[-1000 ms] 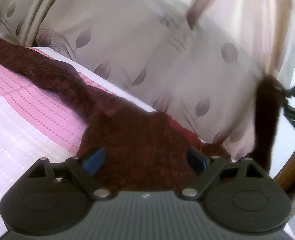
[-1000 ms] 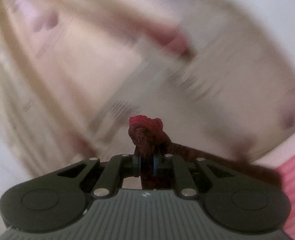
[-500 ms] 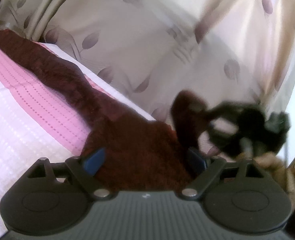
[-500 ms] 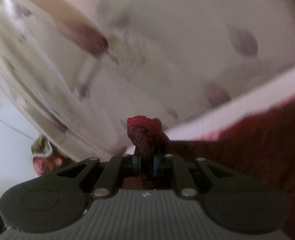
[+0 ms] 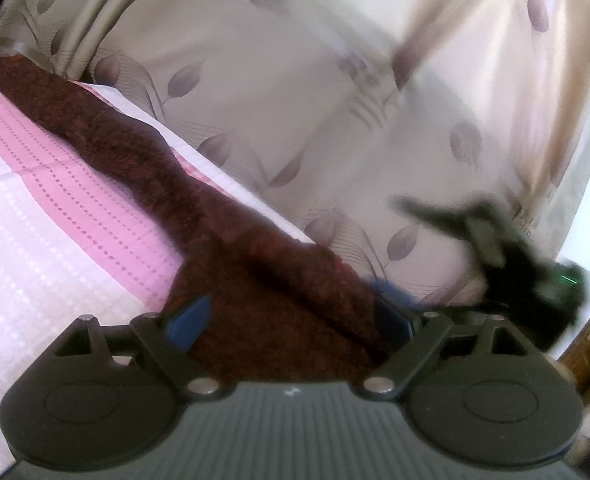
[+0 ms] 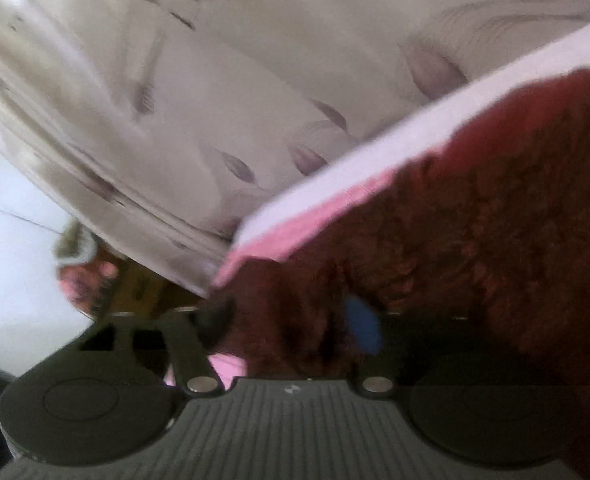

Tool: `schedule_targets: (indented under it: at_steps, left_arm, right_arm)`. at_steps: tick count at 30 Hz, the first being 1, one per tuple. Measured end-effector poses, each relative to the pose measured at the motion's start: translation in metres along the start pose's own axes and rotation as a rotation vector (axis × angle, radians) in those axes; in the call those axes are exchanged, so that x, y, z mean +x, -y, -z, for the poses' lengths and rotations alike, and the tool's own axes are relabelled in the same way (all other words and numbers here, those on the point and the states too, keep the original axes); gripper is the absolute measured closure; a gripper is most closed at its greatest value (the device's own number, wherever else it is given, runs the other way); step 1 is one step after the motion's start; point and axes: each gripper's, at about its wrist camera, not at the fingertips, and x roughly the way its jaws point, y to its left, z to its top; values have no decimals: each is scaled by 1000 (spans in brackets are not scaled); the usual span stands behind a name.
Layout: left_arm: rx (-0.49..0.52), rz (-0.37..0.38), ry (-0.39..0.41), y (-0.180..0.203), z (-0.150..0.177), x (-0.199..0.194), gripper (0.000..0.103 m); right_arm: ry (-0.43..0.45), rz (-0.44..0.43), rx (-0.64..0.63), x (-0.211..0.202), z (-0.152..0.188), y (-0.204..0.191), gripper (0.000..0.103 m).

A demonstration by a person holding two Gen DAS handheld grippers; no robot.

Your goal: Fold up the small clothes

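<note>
1. The left hand-held gripper (image 5: 291, 320) is sitting spread wide over the garment (image 5: 263, 292), pinching nothing.
2. The right hand-held gripper (image 6: 291, 320) is parting, with a fold of garment (image 6: 495, 232) lying loose between its fingers (image 6: 361, 324).
3. The garment is lying along the bed's (image 5: 55, 216) far edge, one sleeve (image 5: 75, 108) trailing toward the far-left corner.
4. Judgement: let the fold drop flat, then smooth it before withdrawing.
5. The curtain (image 5: 295, 80) is hanging just beyond the edge, crowding any reach.
</note>
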Motion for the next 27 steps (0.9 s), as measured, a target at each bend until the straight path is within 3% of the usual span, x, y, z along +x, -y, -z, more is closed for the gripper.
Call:
schedule_targets:
  at_steps: [2,4,6,9,11,12,13,17,18,19,21,22,27]
  left_arm:
    - [-1,1,0,0,0,0,13]
    - [-2,2,-1,0,0,0,13]
    - [-4,4,2,0,0,0,13]
    - [-14,54,0,1,-3,-4,13]
    - [-15,78,-24,11,-14,-5,13]
    - [-4,86,-12,19,-20,-7,13]
    - [15,93,8,27,-26,-7,13]
    - [99,100,69,52,-48,16,10]
    - [113,84,80,54,-50,26,10]
    - [119,63,73,55,-50,36,10]
    - [131,-2,15,52,-49,64,10]
    - [140,-47,-11,48,-47,77,10]
    - [127,-257,-187,18,-36,124,12]
  right_arm:
    - [87,-32,-8,-39,0,-6,15]
    - [157,25,-74,-88,4,-11,8]
    - [194,200,-238,-138,14,-18,6]
    - [246,554,-485,-194,33,-9,9]
    - [204,689,-528,-213,37,16,24]
    - [184,714,-488,-219,37,30,36]
    - [176,703,-439,-225,35,42,41]
    - [218,671,-349,-226,32,63,40]
    - [225,675,-342,-219,29,63,45]
    - [224,683,-349,-214,27,63,58]
    - [182,745,-411,-192,24,59,74]
    - [143,773,-449,-182,25,58,76]
    - [102,797,-529,-178,33,53,71]
